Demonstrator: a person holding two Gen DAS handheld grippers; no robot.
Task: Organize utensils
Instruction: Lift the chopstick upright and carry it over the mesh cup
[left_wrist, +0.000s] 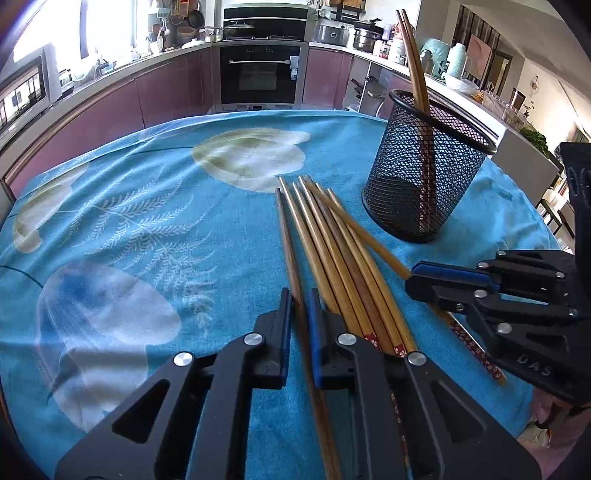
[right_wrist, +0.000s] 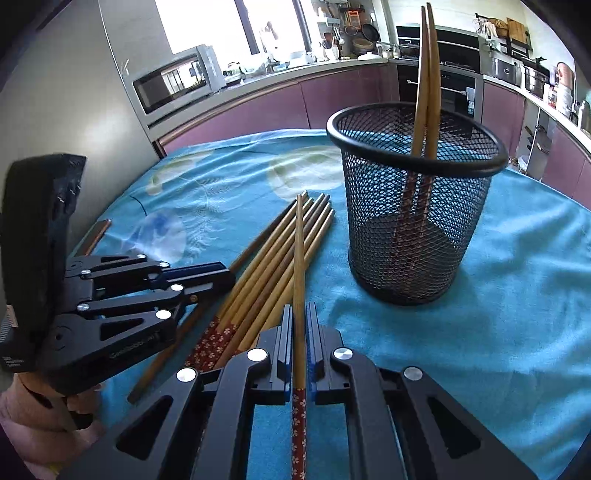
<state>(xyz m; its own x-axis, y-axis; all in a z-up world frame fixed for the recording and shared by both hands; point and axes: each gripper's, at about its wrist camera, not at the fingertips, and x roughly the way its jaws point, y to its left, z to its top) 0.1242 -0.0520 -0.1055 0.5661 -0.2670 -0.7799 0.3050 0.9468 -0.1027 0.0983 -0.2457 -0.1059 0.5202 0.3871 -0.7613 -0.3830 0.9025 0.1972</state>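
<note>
Right hand-held gripper (right_wrist: 299, 332) clamping chopstick (right_wrist: 298, 258), left hand-held gripper (left_wrist: 299, 314) straddling dark chopstick (left_wrist: 286, 236)

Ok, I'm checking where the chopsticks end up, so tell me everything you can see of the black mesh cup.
The black mesh cup is a round holder of what looks like metal mesh with a solid rolled rim and dark base. It stands upright on the blue cloth, right of the loose chopstick pile and apart from it. Two chopsticks stand inside, patterned ends down, leaning on the rim.
</note>
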